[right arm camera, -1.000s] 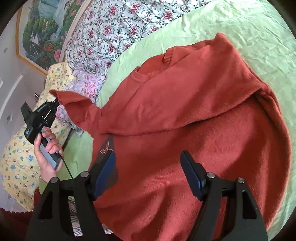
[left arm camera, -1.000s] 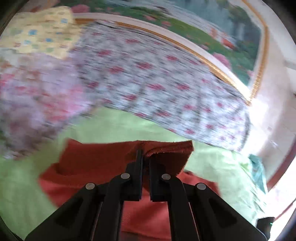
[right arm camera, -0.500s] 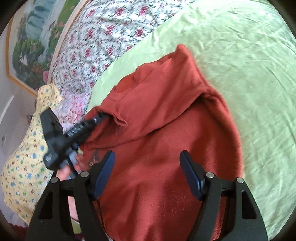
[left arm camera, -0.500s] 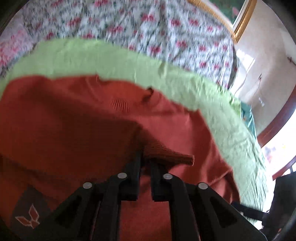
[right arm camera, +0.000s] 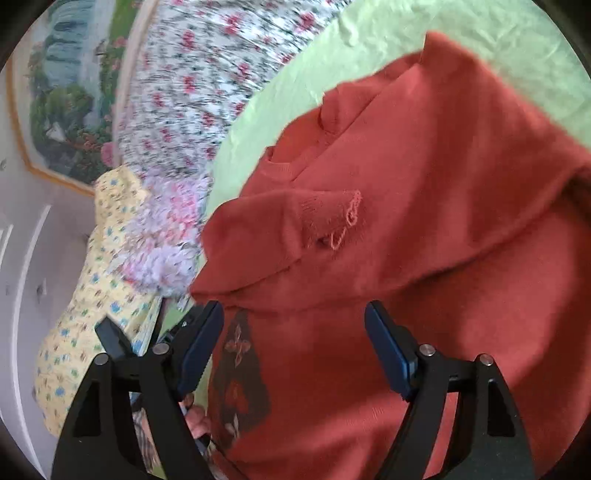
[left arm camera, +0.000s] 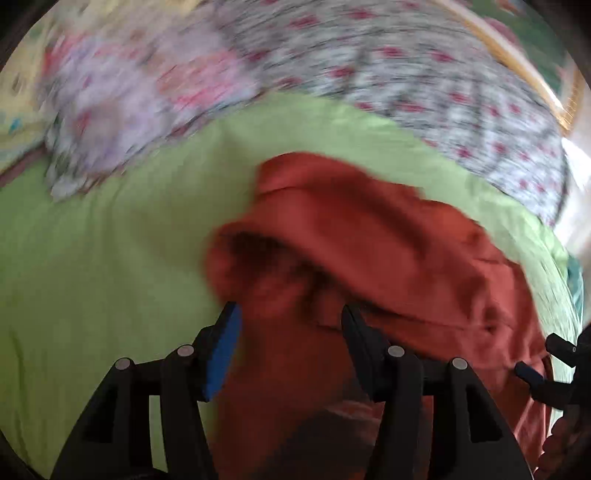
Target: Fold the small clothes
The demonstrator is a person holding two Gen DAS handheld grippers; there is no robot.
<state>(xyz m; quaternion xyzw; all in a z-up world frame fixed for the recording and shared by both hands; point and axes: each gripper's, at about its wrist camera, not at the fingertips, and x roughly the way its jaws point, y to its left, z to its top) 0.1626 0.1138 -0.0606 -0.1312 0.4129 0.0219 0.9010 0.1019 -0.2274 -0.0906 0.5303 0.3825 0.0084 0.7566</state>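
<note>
A rust-red knit sweater (right arm camera: 424, 206) lies on a light green bedsheet (right arm camera: 369, 33), both sleeves folded in over the body. One ribbed cuff (right arm camera: 332, 218) rests across the chest below the neckline. A dark patch with a leaf motif (right arm camera: 236, 373) shows near the hem. In the blurred left wrist view the sweater (left arm camera: 369, 236) sits right of centre. My left gripper (left arm camera: 290, 325) is open and empty just above the sweater's edge. My right gripper (right arm camera: 293, 328) is open and empty over the lower body of the sweater.
A floral quilt (right arm camera: 207, 81) runs along the bed's far side, with a pink fluffy cloth (right arm camera: 166, 229) and a yellow patterned cloth (right arm camera: 92, 295) beside it. A framed landscape picture (right arm camera: 70, 103) hangs on the wall. The green sheet (left arm camera: 92, 277) lies left of the sweater.
My left gripper has opened and let go of the sleeve cuff, which now lies on the sweater's chest. It has pulled back to the sweater's left edge. The right gripper stayed open.
</note>
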